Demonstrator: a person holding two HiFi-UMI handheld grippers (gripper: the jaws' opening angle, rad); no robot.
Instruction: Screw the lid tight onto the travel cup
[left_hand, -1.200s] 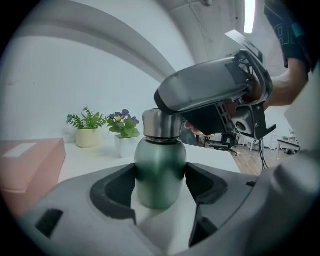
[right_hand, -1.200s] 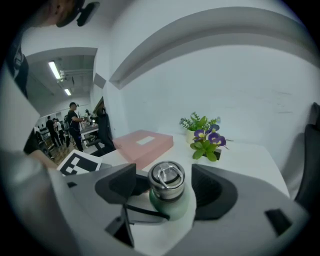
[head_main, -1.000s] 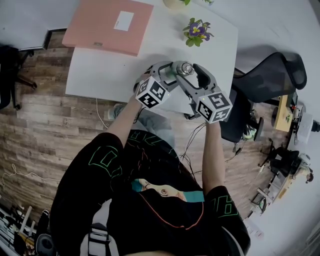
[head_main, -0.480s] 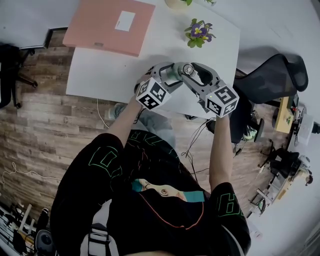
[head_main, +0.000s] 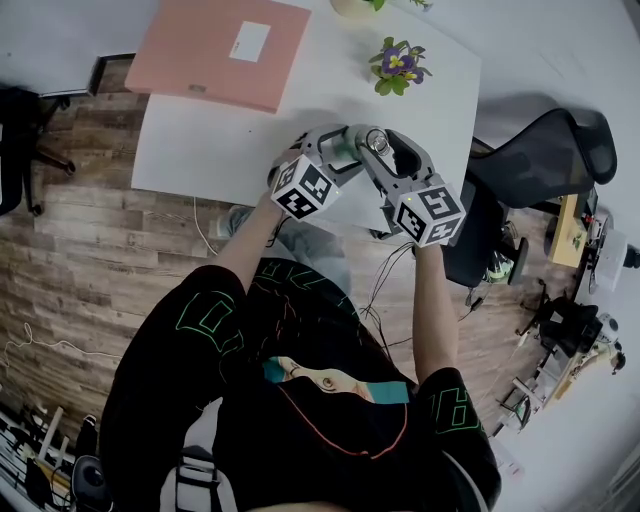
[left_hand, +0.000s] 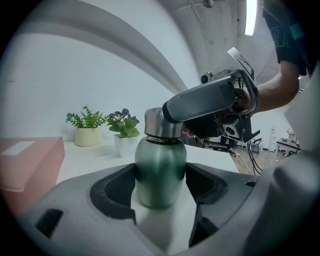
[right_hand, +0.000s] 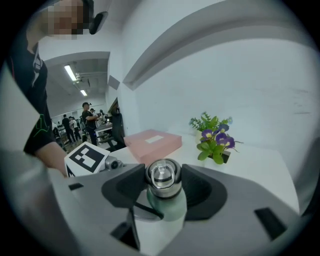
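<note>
A green metal travel cup (left_hand: 160, 170) stands upright near the front edge of the white table (head_main: 230, 140). My left gripper (left_hand: 160, 182) is shut on its body, one pad on each side. A steel lid (right_hand: 163, 176) with a ring handle sits on the cup's neck. My right gripper (right_hand: 163, 182) comes in from above and to the right, and its pads press on both sides of the lid. In the head view both grippers meet over the lid (head_main: 374, 141), left gripper (head_main: 335, 150) beside right gripper (head_main: 382, 152).
A pink flat box (head_main: 220, 50) lies at the table's far left. A small pot of purple flowers (head_main: 398, 65) and a second green plant (left_hand: 89, 131) stand at the back. A black office chair (head_main: 545, 150) is to the right of the table.
My right gripper's marker cube swung out to the right and came back to the left around the lid. The left gripper and the cup stayed where they were.
</note>
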